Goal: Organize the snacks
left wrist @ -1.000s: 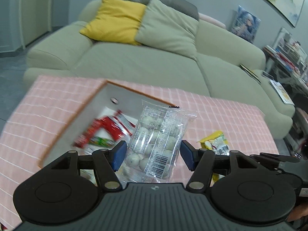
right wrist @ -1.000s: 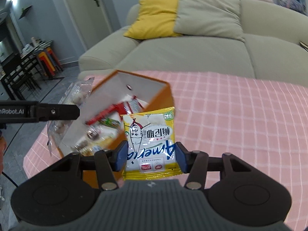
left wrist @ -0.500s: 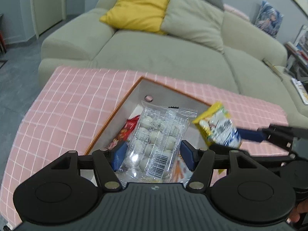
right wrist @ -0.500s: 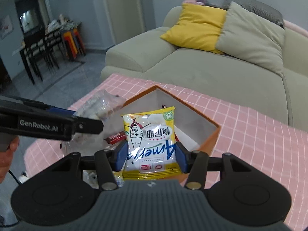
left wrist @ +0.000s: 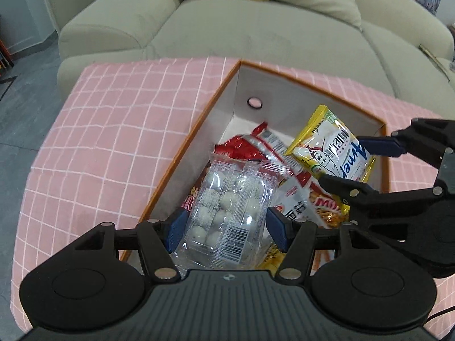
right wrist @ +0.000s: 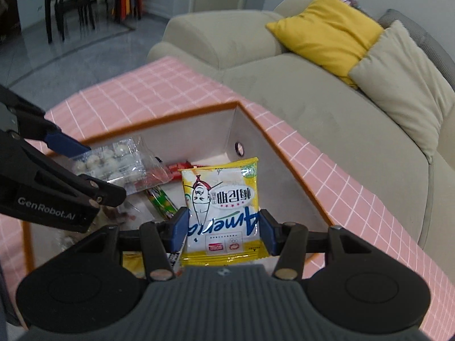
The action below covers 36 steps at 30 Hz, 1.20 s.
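My left gripper (left wrist: 224,228) is shut on a clear pack of white balls (left wrist: 227,207) and holds it over the orange-rimmed box (left wrist: 187,142). The same clear pack (right wrist: 113,162) shows at the left of the right wrist view, between the left gripper's fingers (right wrist: 66,143). My right gripper (right wrist: 223,231) is shut on a yellow snack bag (right wrist: 224,199), also above the box (right wrist: 284,153). From the left wrist view the yellow bag (left wrist: 330,150) hangs at the box's right side, pinched by the right gripper (left wrist: 358,167). Red packets (left wrist: 256,145) and other snacks lie inside the box.
The box stands on a pink checked tablecloth (left wrist: 113,130). Behind the table is a green sofa (left wrist: 270,22) with a yellow cushion (right wrist: 324,31) and a green one. Dark chairs (right wrist: 71,0) stand far off on the grey floor.
Both grippers have moved in over the box and tipped downward with their packs. The yellow bag came from the table's right side to the box's right half.
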Available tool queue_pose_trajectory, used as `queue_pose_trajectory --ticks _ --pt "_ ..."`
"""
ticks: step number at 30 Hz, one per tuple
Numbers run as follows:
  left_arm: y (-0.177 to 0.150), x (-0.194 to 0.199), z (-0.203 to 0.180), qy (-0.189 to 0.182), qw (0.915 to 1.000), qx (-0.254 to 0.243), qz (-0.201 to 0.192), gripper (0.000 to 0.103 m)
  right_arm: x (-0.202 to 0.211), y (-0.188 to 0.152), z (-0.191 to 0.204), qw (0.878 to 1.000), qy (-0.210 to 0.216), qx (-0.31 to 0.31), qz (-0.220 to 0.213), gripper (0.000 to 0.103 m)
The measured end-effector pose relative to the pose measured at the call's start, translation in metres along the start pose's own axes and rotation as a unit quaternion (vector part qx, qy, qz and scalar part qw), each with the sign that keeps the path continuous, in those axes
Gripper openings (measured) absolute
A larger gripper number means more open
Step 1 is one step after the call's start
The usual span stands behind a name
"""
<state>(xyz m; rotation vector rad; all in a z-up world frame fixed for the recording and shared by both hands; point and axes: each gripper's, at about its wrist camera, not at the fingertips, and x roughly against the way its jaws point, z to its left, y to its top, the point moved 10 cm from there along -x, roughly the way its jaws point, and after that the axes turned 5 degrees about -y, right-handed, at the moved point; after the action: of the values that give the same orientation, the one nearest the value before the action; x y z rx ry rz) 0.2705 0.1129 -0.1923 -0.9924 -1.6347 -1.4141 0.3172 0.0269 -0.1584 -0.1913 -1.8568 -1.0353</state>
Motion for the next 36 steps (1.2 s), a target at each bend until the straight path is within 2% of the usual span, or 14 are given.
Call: queue_pose_trajectory --ticks 9,14,27,30,31,32,36 --pt "-0.007 -0.037 0.006 0.019 0.9988 -0.020 0.042 0.070 -0.042 -0.006 0.011 0.998 0.000 0.044 0.037 0.050" --pt "-0.004 -0.044 -0.003 0.038 0.9965 -0.061 0.043 0.070 -0.062 -0.011 0.012 0.997 -0.005 0.053 0.062 0.050" --pt "-0.010 -0.051 -0.010 0.034 0.9950 -0.073 0.060 0.073 -0.067 -0.020 0.005 0.995 -0.017 0.050 0.083 0.052" --pt "-0.011 -0.048 -0.010 0.030 0.9954 -0.068 0.061 0.076 -0.064 -0.020 0.004 0.995 -0.020 0.051 0.087 0.058" --pt "-0.012 -0.047 -0.011 0.028 0.9954 -0.069 0.060 0.076 -0.063 -0.020 0.003 0.995 -0.020 0.050 0.088 0.067" --pt "-0.012 -0.045 -0.011 0.028 0.9953 -0.071 0.059 0.077 -0.062 -0.020 0.002 0.995 -0.019 0.048 0.091 0.071" --pt "-0.010 -0.034 -0.011 0.034 0.9953 -0.075 0.051 0.083 -0.056 -0.020 -0.002 0.994 -0.015 0.031 0.100 0.077"
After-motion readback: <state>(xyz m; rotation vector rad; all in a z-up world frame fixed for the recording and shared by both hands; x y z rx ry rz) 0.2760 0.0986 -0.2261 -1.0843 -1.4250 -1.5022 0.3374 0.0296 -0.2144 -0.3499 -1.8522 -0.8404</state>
